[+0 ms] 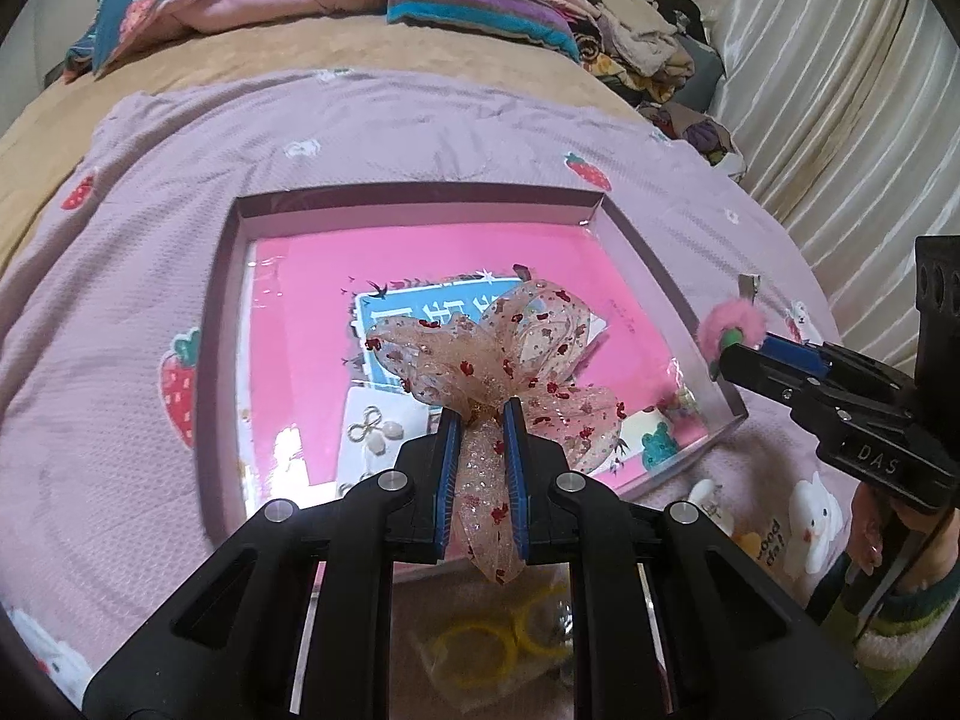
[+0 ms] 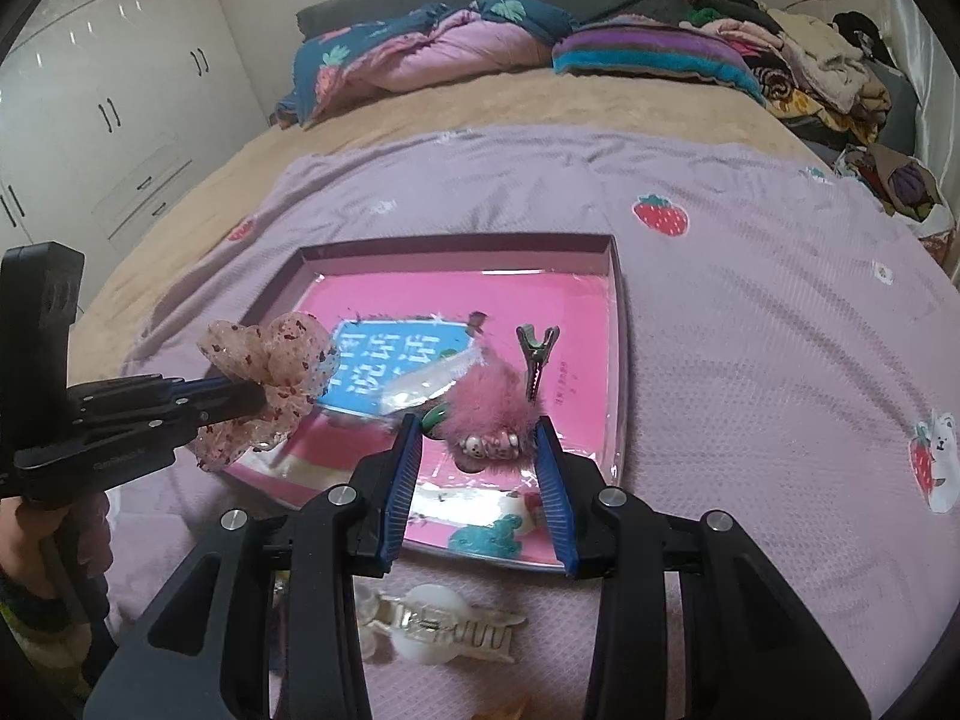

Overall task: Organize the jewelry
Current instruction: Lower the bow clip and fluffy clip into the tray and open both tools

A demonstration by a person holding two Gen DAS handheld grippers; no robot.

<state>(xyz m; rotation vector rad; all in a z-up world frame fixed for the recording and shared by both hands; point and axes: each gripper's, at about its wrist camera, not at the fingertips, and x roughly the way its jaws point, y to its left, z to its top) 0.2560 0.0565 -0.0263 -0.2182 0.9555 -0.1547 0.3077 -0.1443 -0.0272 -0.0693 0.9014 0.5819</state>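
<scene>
My left gripper (image 1: 483, 414) is shut on a sheer pink bow with red flecks (image 1: 498, 354) and holds it above the shallow pink-lined box (image 1: 420, 198). The bow also shows in the right wrist view (image 2: 270, 384). My right gripper (image 2: 477, 429) grips a fluffy pink hair clip (image 2: 489, 408) with a metal alligator clasp, over the box's near right part (image 2: 618, 300). The clip shows in the left wrist view (image 1: 729, 327) at the box's right rim. A card with earrings (image 1: 372, 426) lies in the box.
The box sits on a lilac strawberry-print blanket (image 2: 750, 312) on a bed. A white claw clip (image 2: 438, 624) and yellow rings in a bag (image 1: 498, 642) lie in front of the box. Bunny trinkets (image 1: 810, 516) lie at right. Pillows and clothes are piled at the back.
</scene>
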